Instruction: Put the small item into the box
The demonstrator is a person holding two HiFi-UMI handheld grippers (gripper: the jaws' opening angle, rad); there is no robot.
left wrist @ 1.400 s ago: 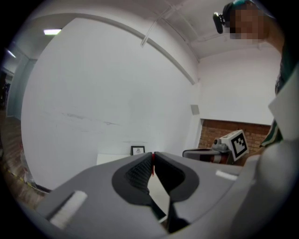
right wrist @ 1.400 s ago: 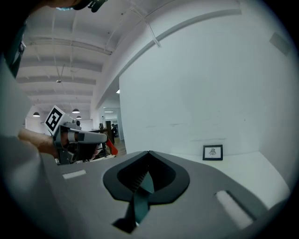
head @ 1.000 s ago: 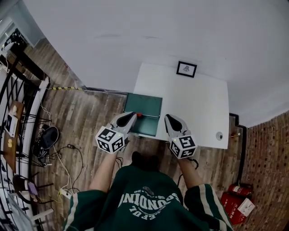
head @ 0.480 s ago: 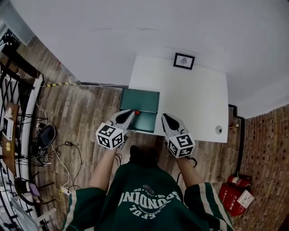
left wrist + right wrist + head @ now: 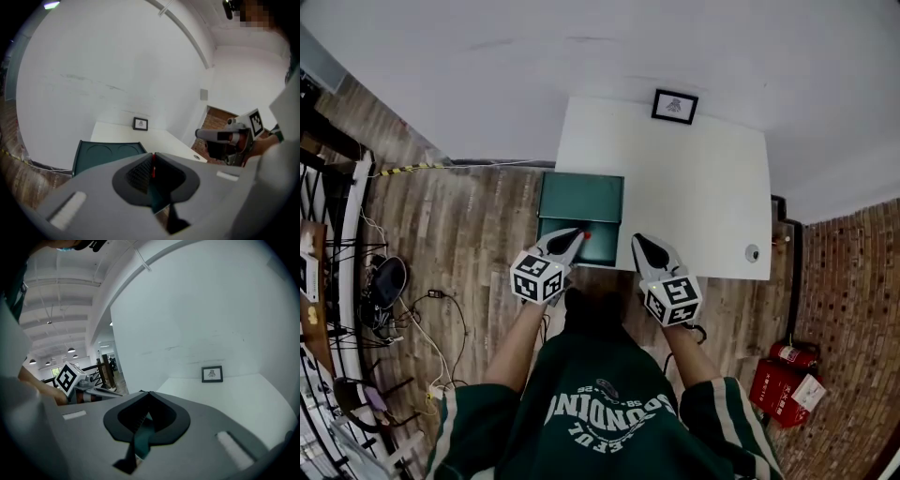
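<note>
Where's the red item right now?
The red item is left of centre in the head view, pinched by the left gripper over the green box at the white table's near-left corner.

Left gripper (image 5: 578, 235) holds red item (image 5: 587, 235) over green box (image 5: 579, 199).

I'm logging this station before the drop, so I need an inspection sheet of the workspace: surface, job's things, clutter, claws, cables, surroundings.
Surface: white rectangular table, set against the white wall.
Job's things: open dark green box at the table's near left corner; small red item pinched at the left claw's tips, over the box's near edge.
Clutter: small black-framed picture at the far edge; small round grey object near the right edge.
Claws: left claw shut on the red item; right claw shut, nothing in it, beside the box.
Cables: loose black cables on the floor, left.
Surroundings: wooden plank floor; red containers at right.
</note>
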